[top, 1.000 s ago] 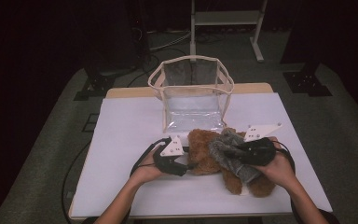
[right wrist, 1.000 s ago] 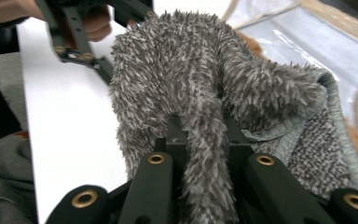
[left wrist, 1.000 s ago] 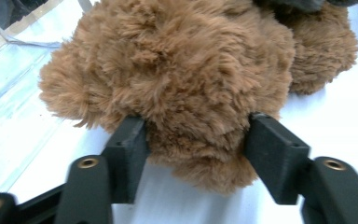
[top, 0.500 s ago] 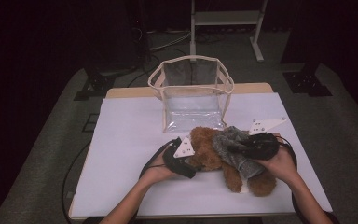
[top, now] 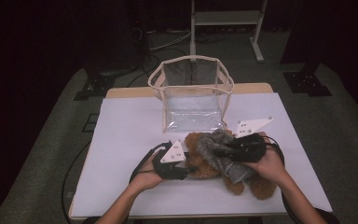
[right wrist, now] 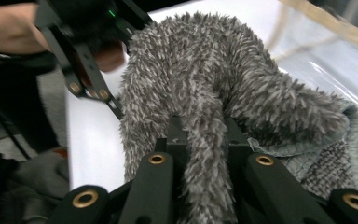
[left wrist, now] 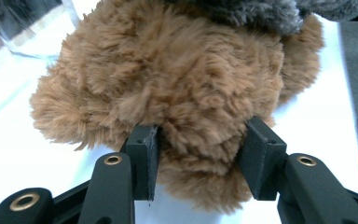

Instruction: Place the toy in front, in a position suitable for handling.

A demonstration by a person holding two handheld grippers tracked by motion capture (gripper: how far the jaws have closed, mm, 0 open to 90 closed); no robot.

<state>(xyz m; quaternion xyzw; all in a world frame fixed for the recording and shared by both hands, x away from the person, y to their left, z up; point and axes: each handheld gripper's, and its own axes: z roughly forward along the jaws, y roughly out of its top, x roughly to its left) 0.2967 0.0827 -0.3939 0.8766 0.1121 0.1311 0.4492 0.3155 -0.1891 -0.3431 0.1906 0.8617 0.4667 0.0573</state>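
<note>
Two tools grip now: my left tool (left wrist: 198, 163) has just closed on the brown teddy bear (left wrist: 177, 88) lying on the table (top: 130, 126), my right tool (right wrist: 203, 140) pinches its grey garment (right wrist: 205, 93). Soft fur could slip free if I pull unevenly

A shaggy brown plush toy (top: 204, 161) lies near the front edge of the white tabletop (top: 126, 126), right of centre, with a fuzzy grey cloth (top: 221, 154), knit-backed on its inner side, draped and bunched over its top.
</note>
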